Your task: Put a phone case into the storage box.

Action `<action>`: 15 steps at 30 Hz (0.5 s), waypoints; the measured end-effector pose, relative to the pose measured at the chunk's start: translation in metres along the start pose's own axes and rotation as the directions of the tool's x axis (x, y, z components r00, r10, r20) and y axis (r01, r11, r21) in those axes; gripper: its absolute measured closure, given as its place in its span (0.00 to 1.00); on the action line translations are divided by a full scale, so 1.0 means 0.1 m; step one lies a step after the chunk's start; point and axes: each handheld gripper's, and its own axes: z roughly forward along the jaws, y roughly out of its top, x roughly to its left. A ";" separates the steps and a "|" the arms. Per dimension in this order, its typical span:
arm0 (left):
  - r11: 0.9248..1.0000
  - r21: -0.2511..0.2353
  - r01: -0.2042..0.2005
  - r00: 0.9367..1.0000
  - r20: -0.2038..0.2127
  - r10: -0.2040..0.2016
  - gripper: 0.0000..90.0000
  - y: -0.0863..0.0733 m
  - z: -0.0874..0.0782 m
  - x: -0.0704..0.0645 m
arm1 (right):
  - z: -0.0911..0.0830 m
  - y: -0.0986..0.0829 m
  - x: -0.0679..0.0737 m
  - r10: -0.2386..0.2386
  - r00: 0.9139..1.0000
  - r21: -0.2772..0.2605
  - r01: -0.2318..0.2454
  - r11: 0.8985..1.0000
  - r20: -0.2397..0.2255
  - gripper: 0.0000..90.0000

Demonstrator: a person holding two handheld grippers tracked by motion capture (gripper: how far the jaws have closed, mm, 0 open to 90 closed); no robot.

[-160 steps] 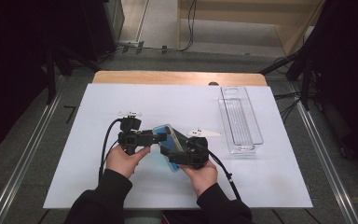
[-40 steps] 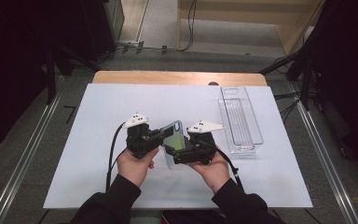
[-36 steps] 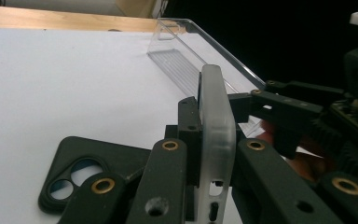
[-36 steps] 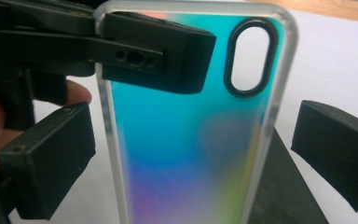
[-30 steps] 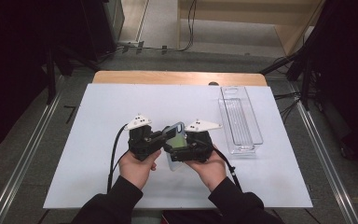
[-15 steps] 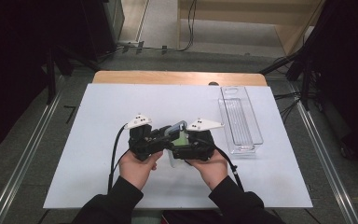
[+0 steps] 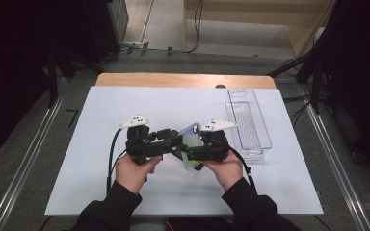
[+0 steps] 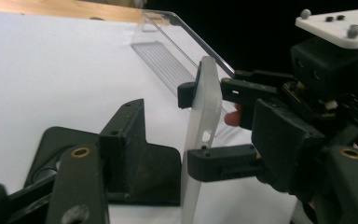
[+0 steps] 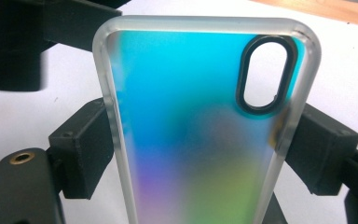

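- Phone case (image 9: 200, 126): frosted clear rim, back shading blue to green, oval camera opening (image 9: 263, 74) at its far end. Held clear above the worktop (image 7: 101, 110) near the front middle; long axis runs away from the person and tilts upward, camera end highest.
- Right hand-held gripper (image 7: 192, 153): closed on the phone case, one jaw pressing each long edge.
- Left hand-held gripper (image 7: 176, 139): jaws spread apart, just beside the case's face; nothing gripped.
- Clear tray (image 7: 248, 120): lying on the worktop to the right, long axis pointing away from the person.
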 end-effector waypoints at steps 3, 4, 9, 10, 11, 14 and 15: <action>0.998 0.053 -0.035 0.999 0.019 0.035 0.37 0.00 0.00 0.01 | -0.02 0.00 -0.04 -0.004 1.000 -0.001 0.004 1.000 -0.014 0.17; 0.996 0.072 -0.055 0.998 0.029 0.053 0.36 -0.01 0.01 0.01 | -0.03 0.00 -0.05 -0.008 1.000 -0.001 0.008 1.000 -0.019 0.17; 0.983 0.146 -0.108 0.992 0.086 0.096 0.34 -0.03 0.00 0.02 | -0.06 -0.01 -0.09 -0.030 0.999 0.018 0.031 0.999 -0.031 0.17; 0.981 0.156 -0.117 0.990 0.095 0.102 0.34 -0.04 -0.01 0.02 | -0.06 -0.01 -0.10 -0.029 0.999 0.026 0.030 0.999 -0.038 0.17; 0.977 0.169 -0.133 0.987 0.110 0.115 0.34 -0.04 -0.01 0.02 | -0.07 -0.01 -0.11 -0.035 0.998 0.026 0.036 0.999 -0.046 0.17; 0.961 0.214 -0.174 0.980 0.129 0.149 0.34 -0.08 -0.02 0.04 | -0.10 -0.01 -0.14 -0.029 0.996 0.023 0.031 0.999 -0.090 0.17; 0.957 0.220 -0.190 0.978 0.127 0.165 0.34 -0.09 -0.02 0.04 | -0.11 -0.01 -0.14 -0.032 0.995 0.021 0.035 0.999 -0.095 0.17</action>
